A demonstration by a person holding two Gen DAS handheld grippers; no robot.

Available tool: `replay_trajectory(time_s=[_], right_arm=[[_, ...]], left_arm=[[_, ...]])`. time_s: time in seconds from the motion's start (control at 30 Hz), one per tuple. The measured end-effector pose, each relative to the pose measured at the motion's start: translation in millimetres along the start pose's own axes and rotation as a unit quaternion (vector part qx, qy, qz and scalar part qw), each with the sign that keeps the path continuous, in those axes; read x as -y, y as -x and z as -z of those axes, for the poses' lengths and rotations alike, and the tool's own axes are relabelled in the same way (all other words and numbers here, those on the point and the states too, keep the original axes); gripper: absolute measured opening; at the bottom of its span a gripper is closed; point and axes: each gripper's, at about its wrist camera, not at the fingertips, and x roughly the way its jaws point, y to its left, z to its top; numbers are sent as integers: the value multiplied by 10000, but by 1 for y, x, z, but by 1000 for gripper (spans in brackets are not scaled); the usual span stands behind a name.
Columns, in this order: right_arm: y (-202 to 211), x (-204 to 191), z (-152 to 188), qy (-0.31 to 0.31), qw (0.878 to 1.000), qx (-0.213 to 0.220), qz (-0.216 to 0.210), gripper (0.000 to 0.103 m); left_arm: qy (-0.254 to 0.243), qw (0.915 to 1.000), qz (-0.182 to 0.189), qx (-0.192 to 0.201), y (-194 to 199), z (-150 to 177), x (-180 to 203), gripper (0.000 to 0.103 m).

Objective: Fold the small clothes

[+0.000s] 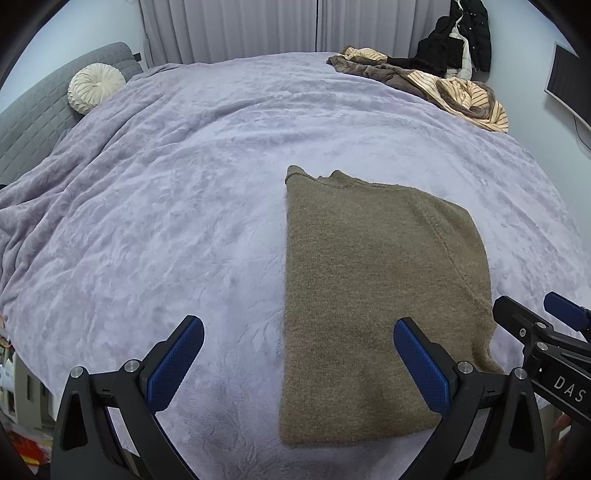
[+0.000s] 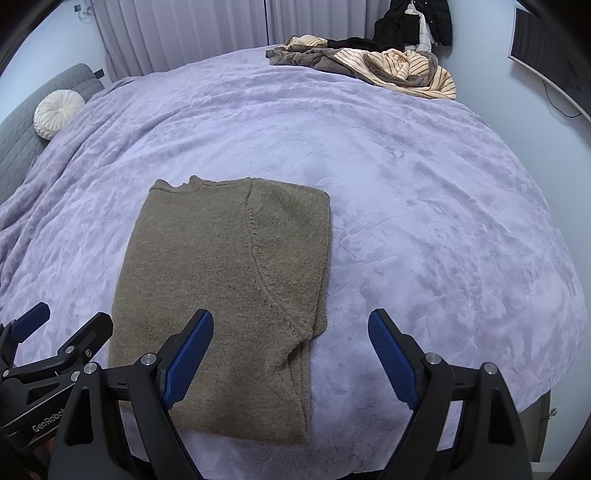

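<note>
1. A brown knitted sweater lies flat on a bed, folded into a tall rectangle with its sleeves tucked in. Its surface is fuzzy and slightly nubbly, and a curved line of stitching runs down its right half. The collar end points away from the cameras, towards the far side of the bed.
2. The bed is covered by a pale lilac blanket, plush and velvety, with soft crushed ripples all over it.
3. The left gripper hovers over the near left part of the sweater. Its two black fingers, lined with ridged blue pads, stand wide apart and hold nothing.
4. The right gripper hovers over the near right edge of the sweater. Its fingers are also spread wide, with nothing between them.
5. At the far right corner of the bed sits a crumpled heap of clothes: brown fleece mixed with cream fabric with thin dark stripes.
6. A round, pleated white cushion rests against a grey quilted headboard at the far left.
7. Pale pleated curtains hang behind the bed.
</note>
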Motion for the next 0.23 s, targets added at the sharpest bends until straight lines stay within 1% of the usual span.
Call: replay_trajectory(time_s=[0.17,0.23], right_arm=[[0,-1,0,-2,10000,-7,9,88],[-1,0,-1,-1,10000,-19,16,88]], left_arm=[[-4,9999,80,101,3,1,0,103],[-32,9999,71,85,3,1,0,103]])
